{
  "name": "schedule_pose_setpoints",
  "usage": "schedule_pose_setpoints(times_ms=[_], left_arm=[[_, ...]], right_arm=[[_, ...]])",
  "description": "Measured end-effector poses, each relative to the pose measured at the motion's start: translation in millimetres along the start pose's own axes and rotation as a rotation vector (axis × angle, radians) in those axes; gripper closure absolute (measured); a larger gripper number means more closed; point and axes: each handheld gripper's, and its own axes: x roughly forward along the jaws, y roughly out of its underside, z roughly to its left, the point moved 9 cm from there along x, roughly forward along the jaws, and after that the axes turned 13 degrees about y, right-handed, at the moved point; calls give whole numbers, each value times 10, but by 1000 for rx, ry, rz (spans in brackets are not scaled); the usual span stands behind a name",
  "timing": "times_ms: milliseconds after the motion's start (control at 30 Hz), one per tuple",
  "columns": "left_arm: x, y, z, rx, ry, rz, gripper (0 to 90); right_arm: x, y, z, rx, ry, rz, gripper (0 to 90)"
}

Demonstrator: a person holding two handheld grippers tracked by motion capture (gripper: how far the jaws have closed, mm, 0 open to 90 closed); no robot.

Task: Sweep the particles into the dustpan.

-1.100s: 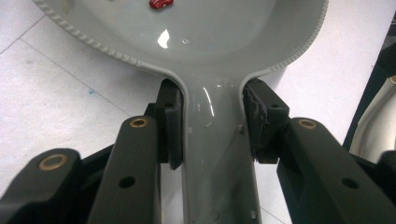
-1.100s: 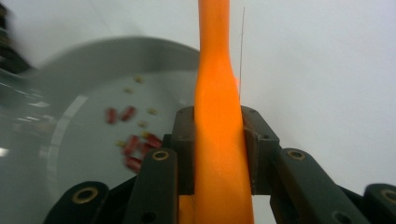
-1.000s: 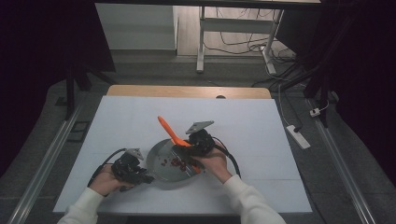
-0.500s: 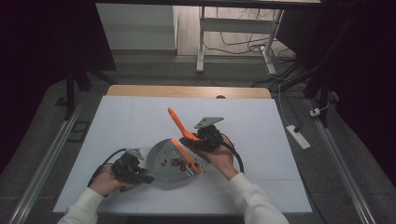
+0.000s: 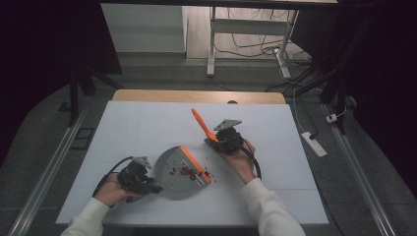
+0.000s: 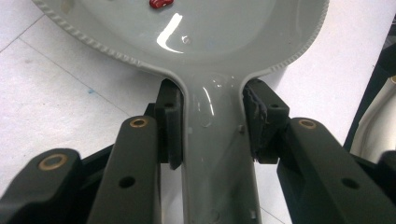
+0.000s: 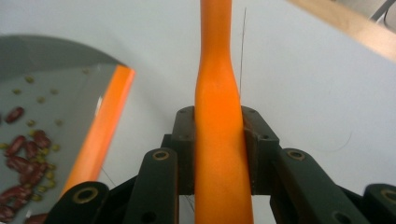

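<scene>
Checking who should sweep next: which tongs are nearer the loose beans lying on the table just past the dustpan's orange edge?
Right. The right tongs sit just beyond those beans, holding the orange brush. The left tongs clamp the dustpan handle on the pan's far side.

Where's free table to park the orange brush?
Free: white table far-left of the dustpan, and the right side beyond the right claw. Crowded: the near middle, with the dustpan, spilled beans and left claw.

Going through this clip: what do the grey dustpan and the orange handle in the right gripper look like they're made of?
Grey dustpan: likely glossy moulded plastic, judging by its sharp highlights and beaded rim. Its orange lip could be rubber; I cannot tell. Orange handle: smooth, evenly coloured, softly shiny, probably plastic too.
</scene>
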Motion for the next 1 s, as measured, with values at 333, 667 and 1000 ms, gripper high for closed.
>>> schedule_pose_setpoints(times_ms=[333,667,1000], left_arm=[[-3,0,-1,1,1,-1,620],[-4,2,0,1,2,0,620],[-9,3,-3,3,4,-7,620]], right_arm=[[-35,-5,368,-45,-66,9,697],[-207,-85,753,29,-294,-26,701],[-310,-160,583,48,-250,-78,700]])
